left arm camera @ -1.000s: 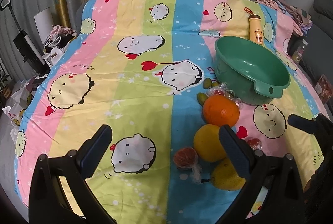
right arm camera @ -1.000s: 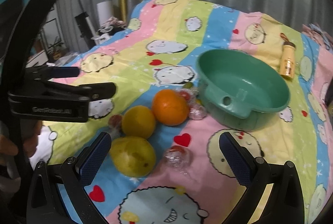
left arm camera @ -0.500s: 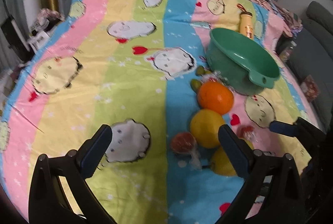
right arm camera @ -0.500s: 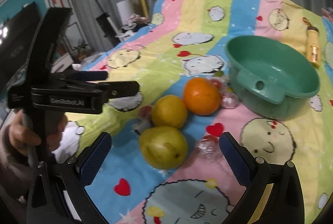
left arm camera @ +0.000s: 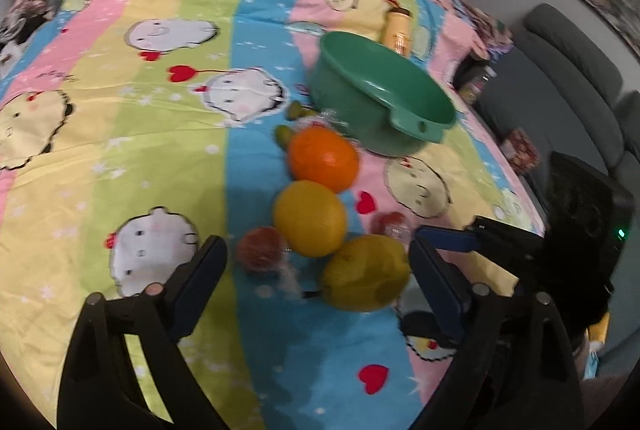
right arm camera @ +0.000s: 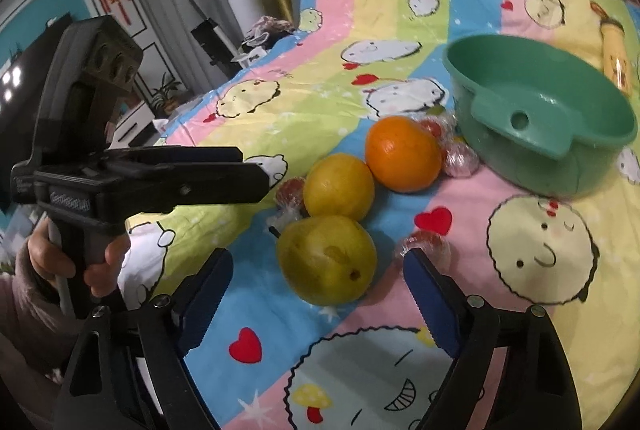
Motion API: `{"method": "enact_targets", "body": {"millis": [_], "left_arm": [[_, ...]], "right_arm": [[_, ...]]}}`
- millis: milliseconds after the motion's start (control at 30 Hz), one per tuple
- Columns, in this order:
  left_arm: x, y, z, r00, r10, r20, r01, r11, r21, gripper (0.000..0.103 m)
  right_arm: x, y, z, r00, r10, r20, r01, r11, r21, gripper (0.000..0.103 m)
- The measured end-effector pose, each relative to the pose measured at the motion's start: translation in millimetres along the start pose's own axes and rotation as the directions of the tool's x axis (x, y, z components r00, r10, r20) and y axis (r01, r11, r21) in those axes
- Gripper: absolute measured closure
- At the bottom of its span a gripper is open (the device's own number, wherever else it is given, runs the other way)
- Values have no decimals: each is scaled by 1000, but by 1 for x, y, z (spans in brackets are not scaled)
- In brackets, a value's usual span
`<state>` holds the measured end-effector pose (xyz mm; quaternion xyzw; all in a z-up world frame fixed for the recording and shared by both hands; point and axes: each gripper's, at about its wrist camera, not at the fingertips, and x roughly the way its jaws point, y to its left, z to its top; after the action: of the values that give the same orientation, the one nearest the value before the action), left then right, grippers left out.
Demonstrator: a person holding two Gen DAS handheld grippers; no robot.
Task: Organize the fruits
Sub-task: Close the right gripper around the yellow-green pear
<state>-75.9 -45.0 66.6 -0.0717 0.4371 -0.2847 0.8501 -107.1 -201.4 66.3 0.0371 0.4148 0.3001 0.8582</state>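
Striped bedsheet (right arm camera: pixel 400 14) — both grippers' jaws wide, just narrowing, empty — pear (right arm camera: pixel 326 260) between.

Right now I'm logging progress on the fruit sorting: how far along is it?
Nothing looks done: the green basin is empty. The orange, the yellow citrus and the pear lie on the bedsheet beside it. In hand: nothing. Both tongs, left and right, have just been closing but grip nothing. All the fruit remains.

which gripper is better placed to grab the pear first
Right, probably. The right gripper has the pear centred just ahead of its open, narrowing jaws. The left gripper's view has it off-centre, by one finger.
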Motion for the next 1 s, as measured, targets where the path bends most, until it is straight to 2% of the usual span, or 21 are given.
{"method": "enact_targets", "body": {"millis": [133, 200, 367, 500, 800, 1000], "left_arm": [[7, -9, -2, 999, -22, -24, 23, 999, 43, 20], [9, -12, -4, 999, -32, -29, 34, 998, 60, 22], [12, -20, -5, 998, -57, -34, 60, 994, 94, 23], [20, -23, -8, 993, -90, -75, 97, 990, 100, 36], [32, -29, -14, 993, -59, -104, 71, 991, 117, 37], [39, -29, -15, 993, -28, -117, 42, 992, 117, 37]], "right_arm": [[3, 4, -9, 998, 64, -16, -64, 998, 19, 24], [6, 7, -11, 998, 59, -22, -59, 998, 10, 24], [12, -4, -13, 997, 78, -18, -77, 994, 78, 28], [19, -7, -16, 996, 85, -29, -82, 992, 95, 30], [28, -14, -18, 996, 77, -45, -72, 991, 112, 38], [29, -13, -18, 997, 65, -46, -60, 994, 92, 38]]}}
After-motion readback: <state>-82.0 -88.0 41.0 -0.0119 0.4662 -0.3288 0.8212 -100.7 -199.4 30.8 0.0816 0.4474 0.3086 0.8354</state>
